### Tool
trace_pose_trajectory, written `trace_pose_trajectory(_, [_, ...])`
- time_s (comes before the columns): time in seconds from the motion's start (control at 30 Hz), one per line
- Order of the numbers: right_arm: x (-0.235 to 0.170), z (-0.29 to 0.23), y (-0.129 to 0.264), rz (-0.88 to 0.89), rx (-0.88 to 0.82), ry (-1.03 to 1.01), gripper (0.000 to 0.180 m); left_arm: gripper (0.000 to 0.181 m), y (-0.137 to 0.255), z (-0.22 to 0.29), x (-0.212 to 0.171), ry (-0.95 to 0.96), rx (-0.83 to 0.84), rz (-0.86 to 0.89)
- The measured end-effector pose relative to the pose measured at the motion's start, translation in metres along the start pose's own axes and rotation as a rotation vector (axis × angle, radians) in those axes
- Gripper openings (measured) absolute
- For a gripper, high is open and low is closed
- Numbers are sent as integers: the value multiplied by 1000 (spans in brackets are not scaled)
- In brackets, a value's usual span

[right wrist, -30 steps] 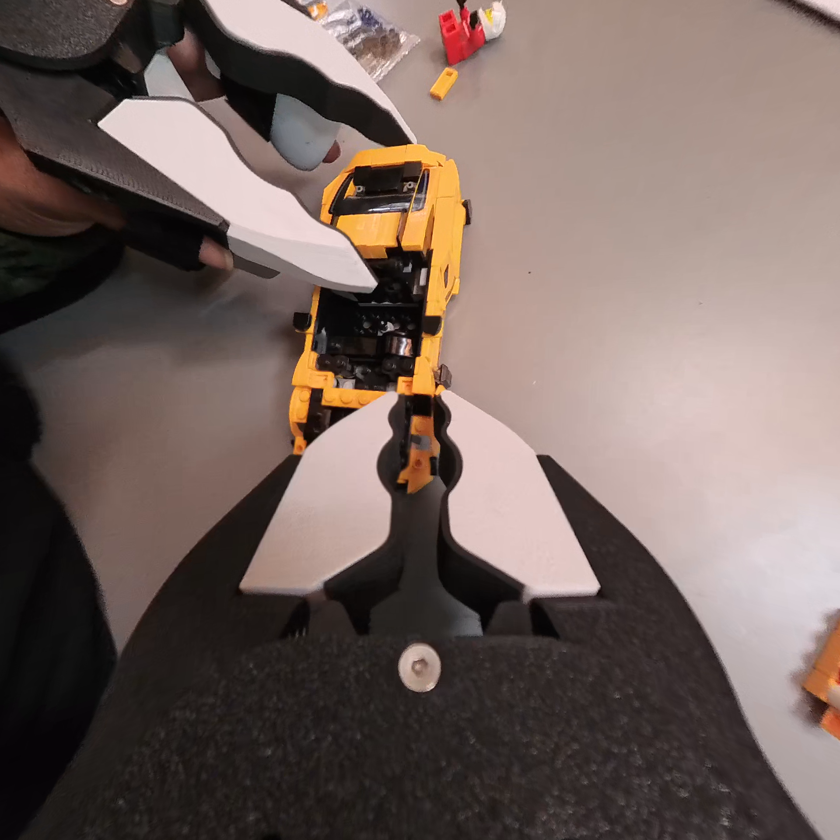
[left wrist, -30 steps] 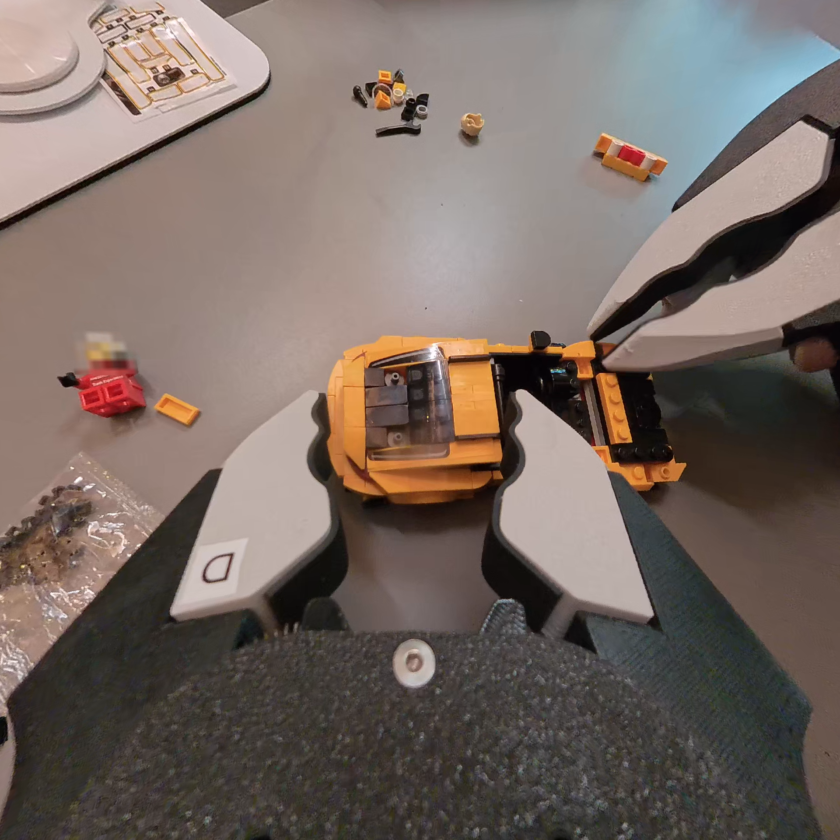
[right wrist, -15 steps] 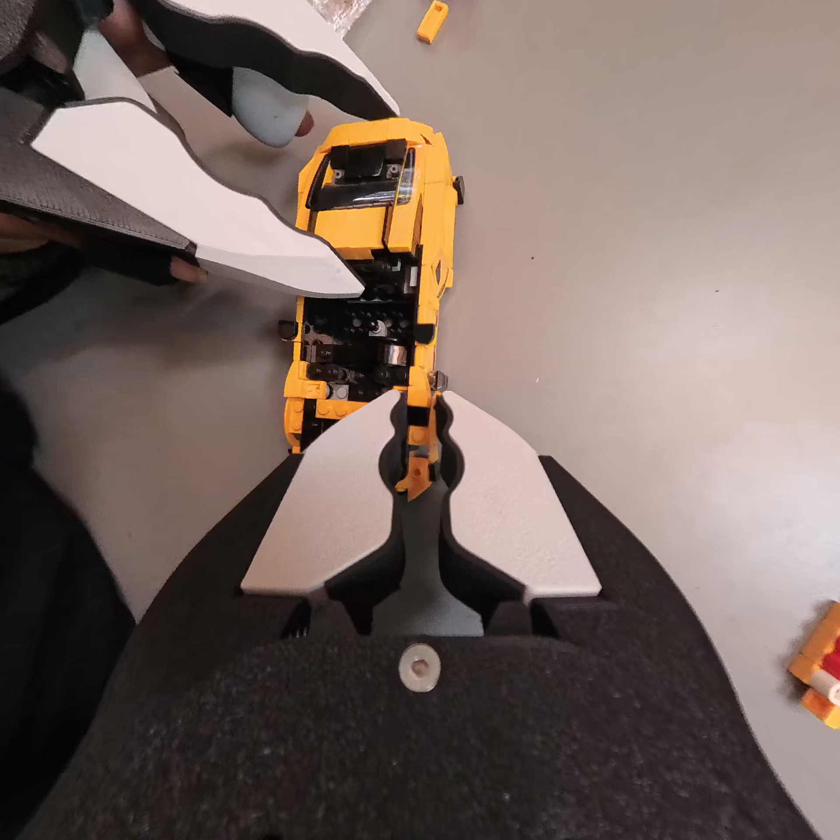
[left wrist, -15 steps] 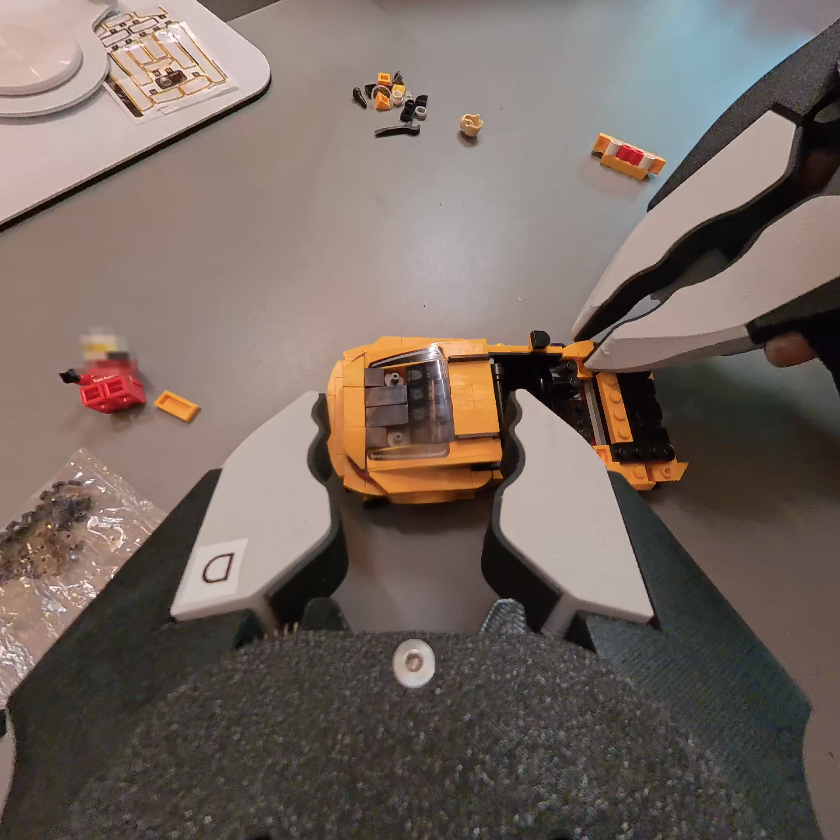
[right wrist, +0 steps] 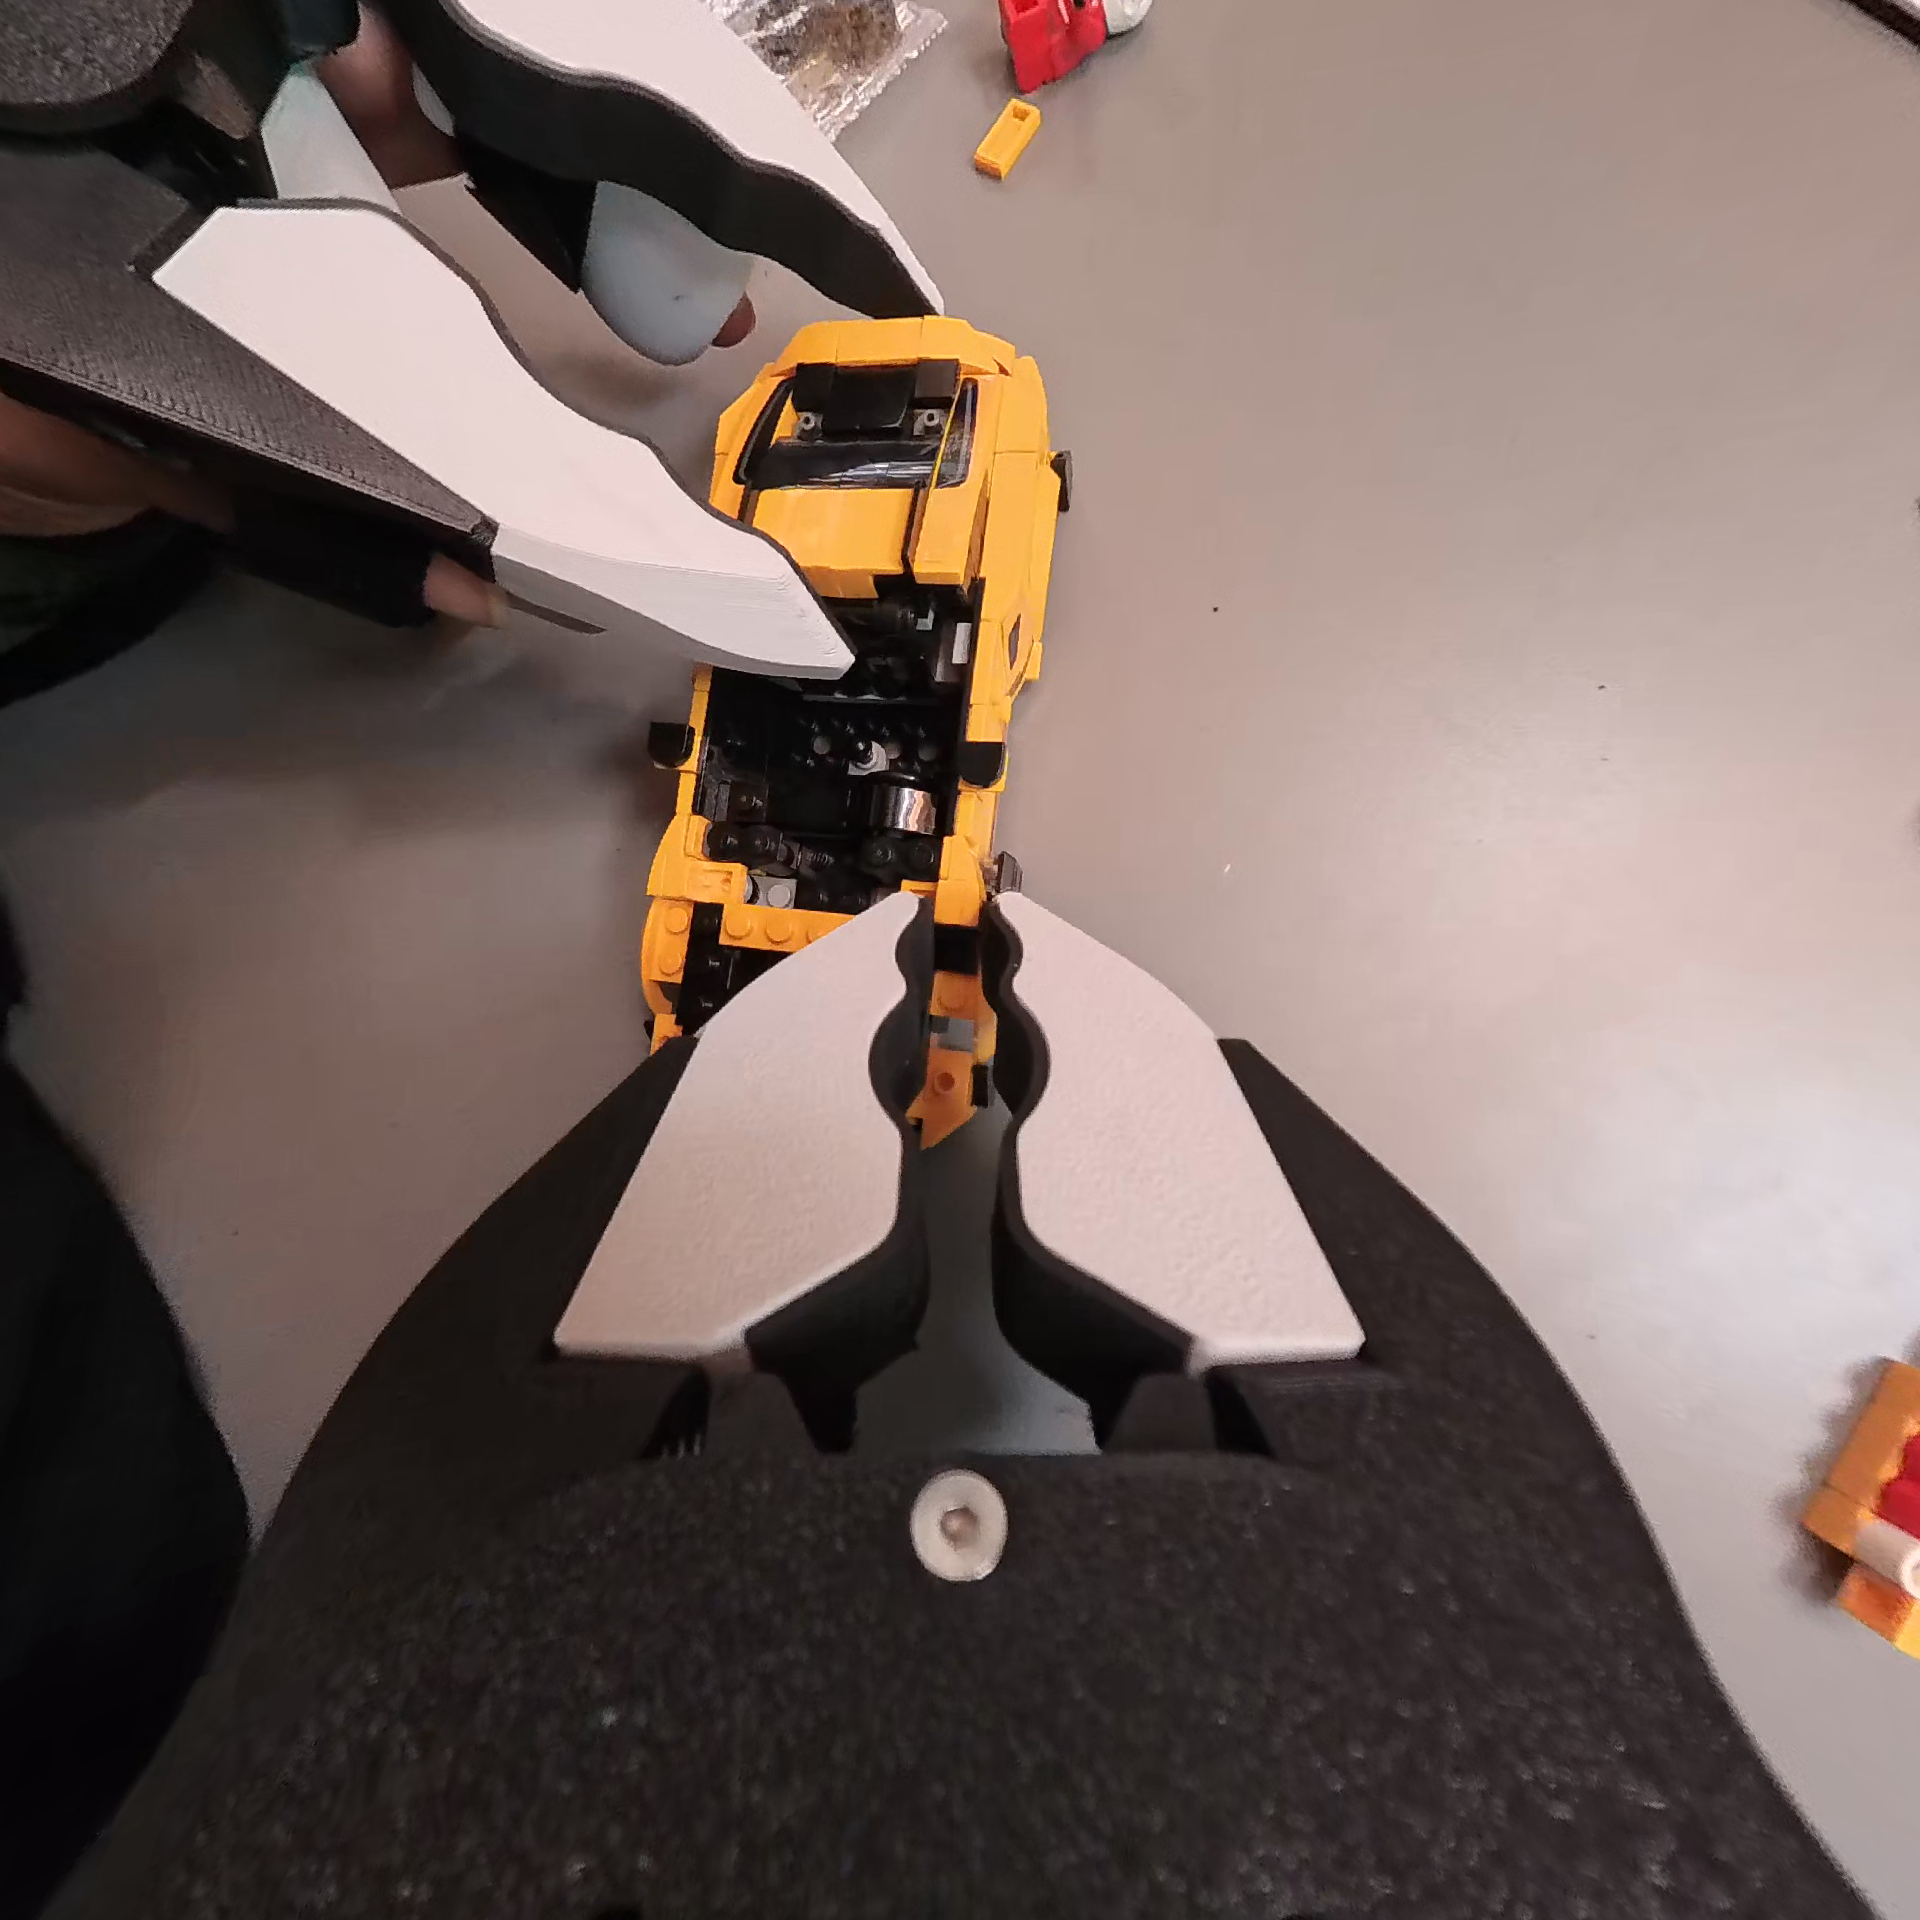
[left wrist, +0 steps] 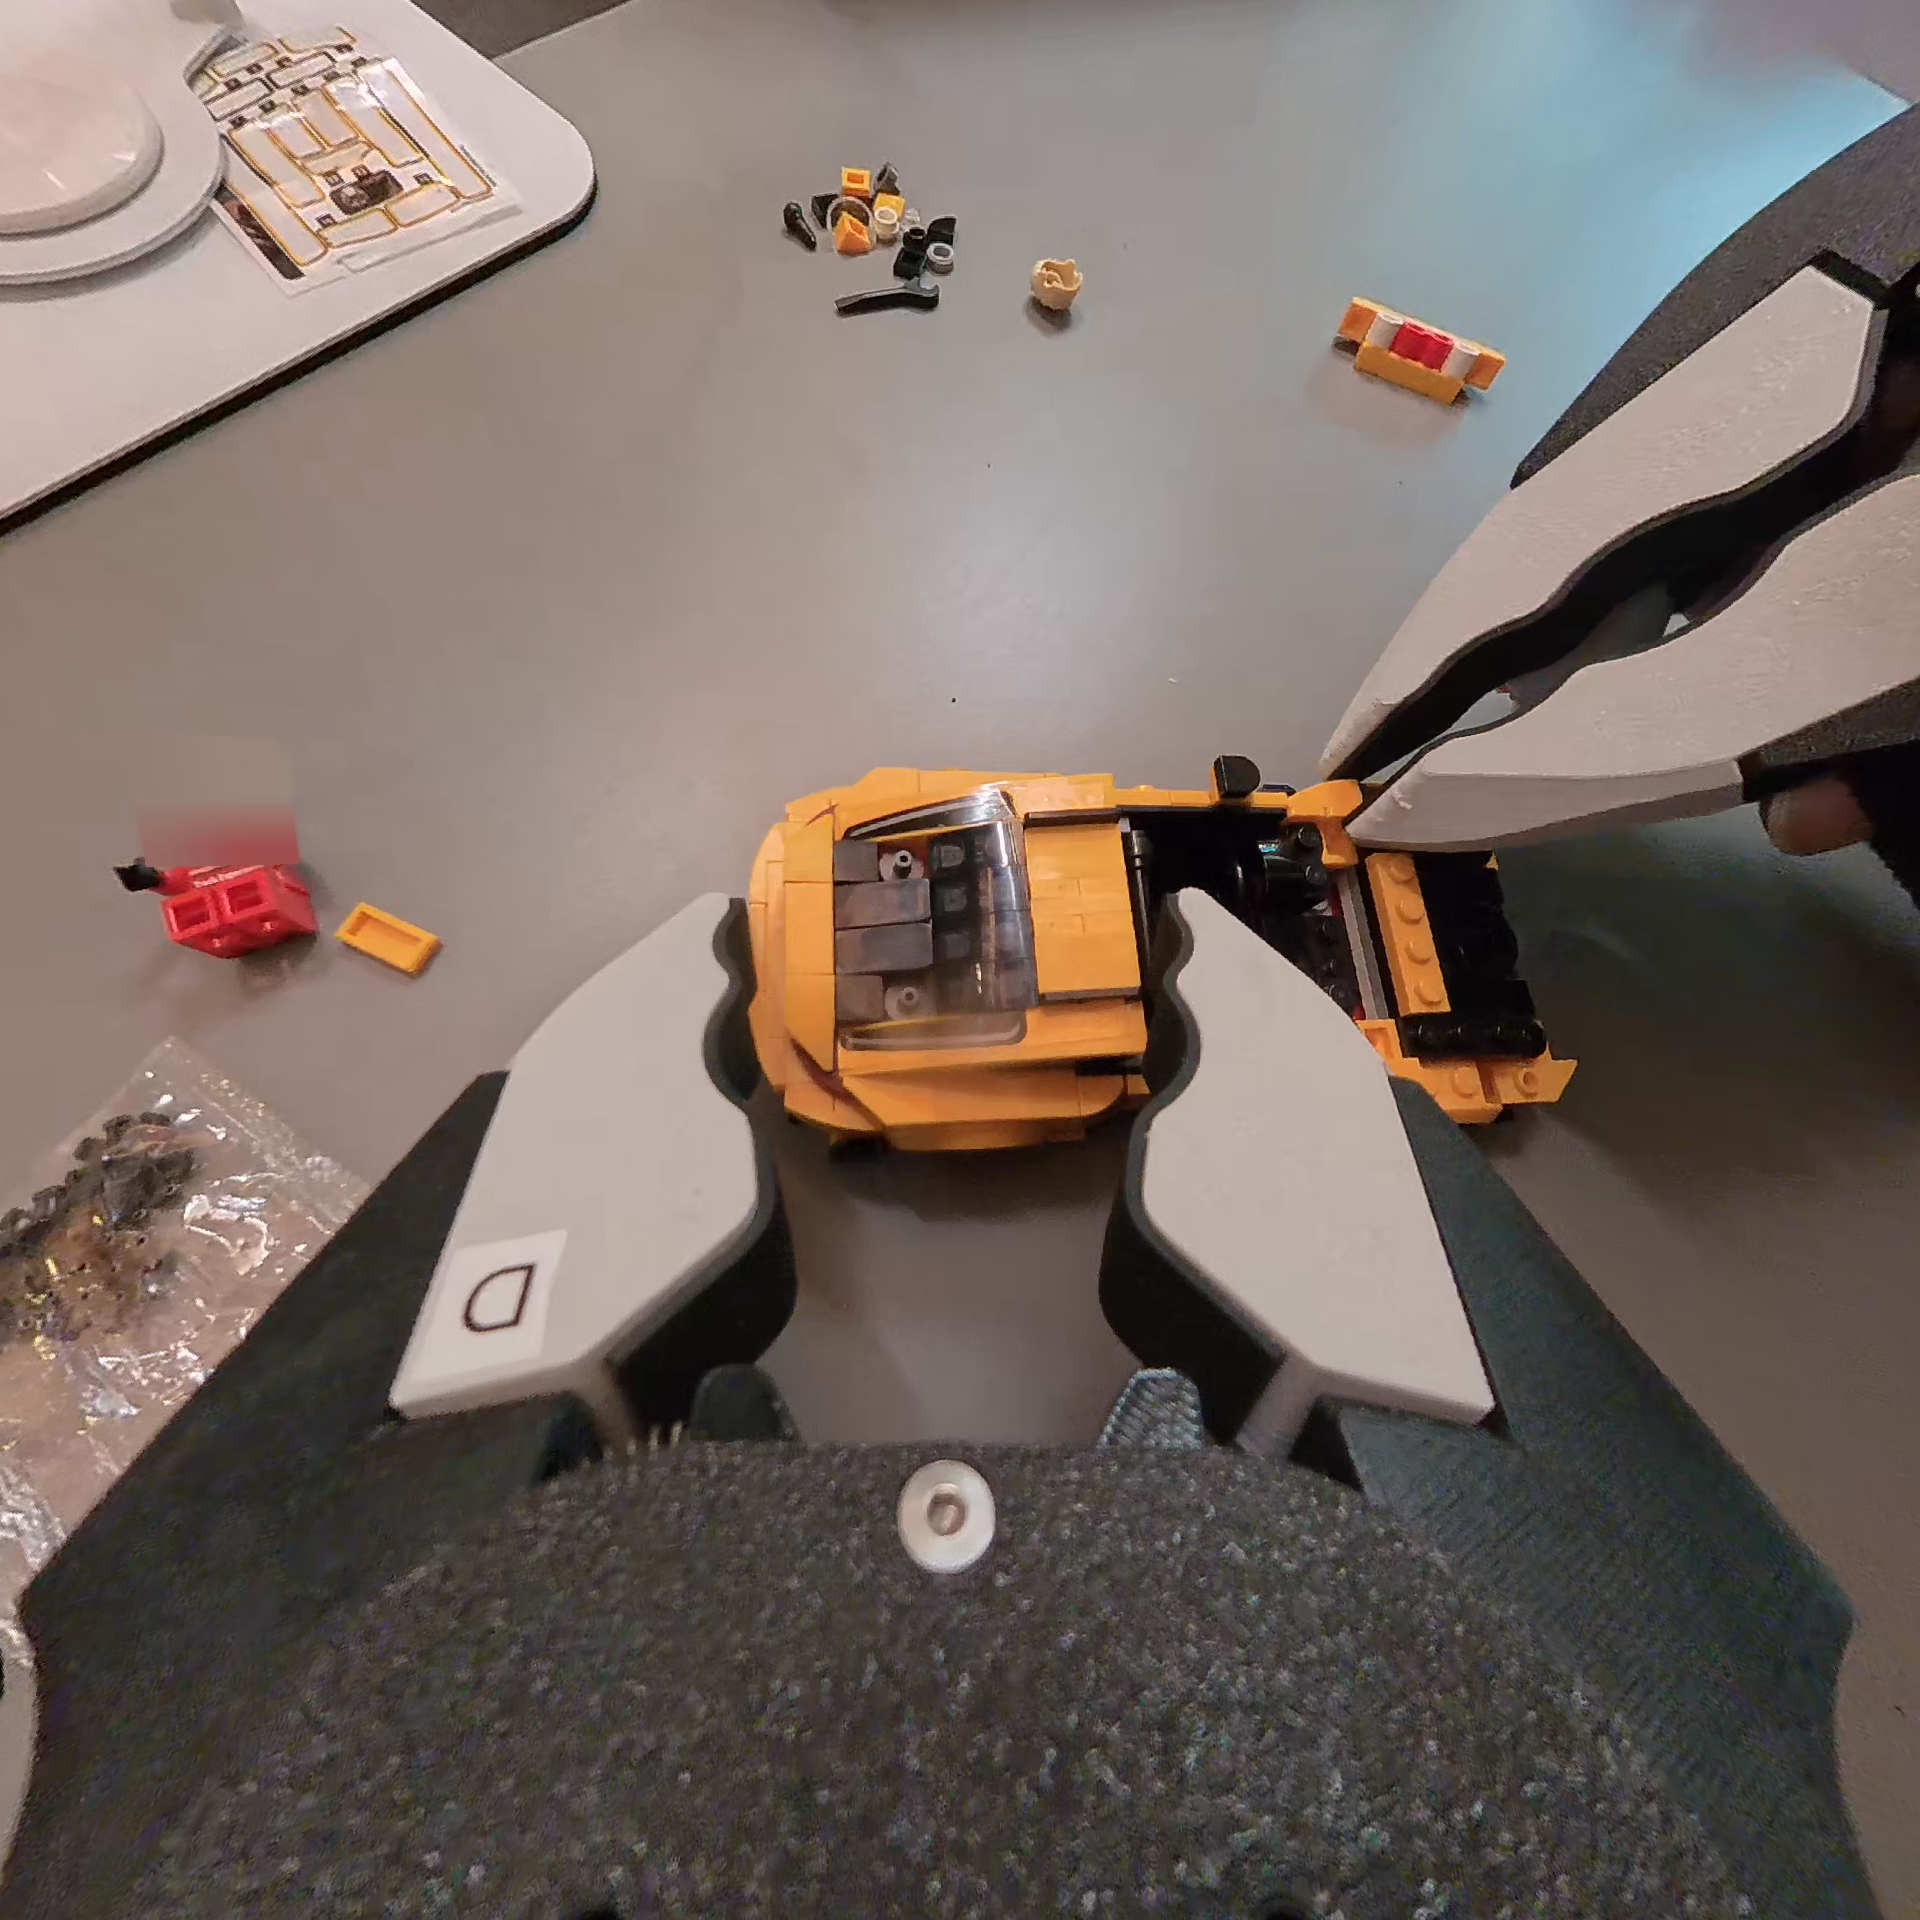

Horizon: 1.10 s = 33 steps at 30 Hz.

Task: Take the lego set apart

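An orange lego car [left wrist: 1081,935] lies on the grey table, its roof and hood panels off so black insides show. My left gripper [left wrist: 951,914] is shut across the cabin end, one finger on each side; it also shows in the right wrist view [right wrist: 883,488]. My right gripper [right wrist: 956,914] is shut on an orange side piece [right wrist: 948,1091] at the car's open end. In the left wrist view its tips [left wrist: 1340,790] meet the car's far edge.
A pile of small loose pieces [left wrist: 873,223], a tan piece [left wrist: 1058,283] and an orange-red-white sub-assembly [left wrist: 1418,348] lie at the far side. A red piece [left wrist: 234,909], an orange tile [left wrist: 387,937] and a plastic bag [left wrist: 125,1226] lie left. A grey tray [left wrist: 499,239] lies far left. The orange tile [left wrist: 387,937] is closer to my left gripper, around 7 cm from its tips; the right tips are 20 cm off. The right camera catches it too, in the right wrist view [right wrist: 1006,134].
The right gripper has edged slightly along the car and tilted, still clamped on the orange side piece. The left gripper and the car have stayed put.
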State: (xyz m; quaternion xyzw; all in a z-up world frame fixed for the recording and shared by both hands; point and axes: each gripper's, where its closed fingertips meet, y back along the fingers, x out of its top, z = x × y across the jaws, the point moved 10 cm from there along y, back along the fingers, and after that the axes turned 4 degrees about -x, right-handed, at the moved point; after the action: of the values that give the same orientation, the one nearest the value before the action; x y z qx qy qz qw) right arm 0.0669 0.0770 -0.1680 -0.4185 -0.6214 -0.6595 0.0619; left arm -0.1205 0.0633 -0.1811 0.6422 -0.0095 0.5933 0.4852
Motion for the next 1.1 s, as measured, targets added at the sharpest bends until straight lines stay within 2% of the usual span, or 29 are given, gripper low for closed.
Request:
trace_pose_trajectory(0.47, [-19, -9, 1, 176, -96, 16, 8, 73, -2, 1, 1, -12, -14, -2])
trace_pose_trajectory(1.1, [-38, -22, 1, 325, -211, -34, 7, 72, -5, 5, 2, -25, -40, -1])
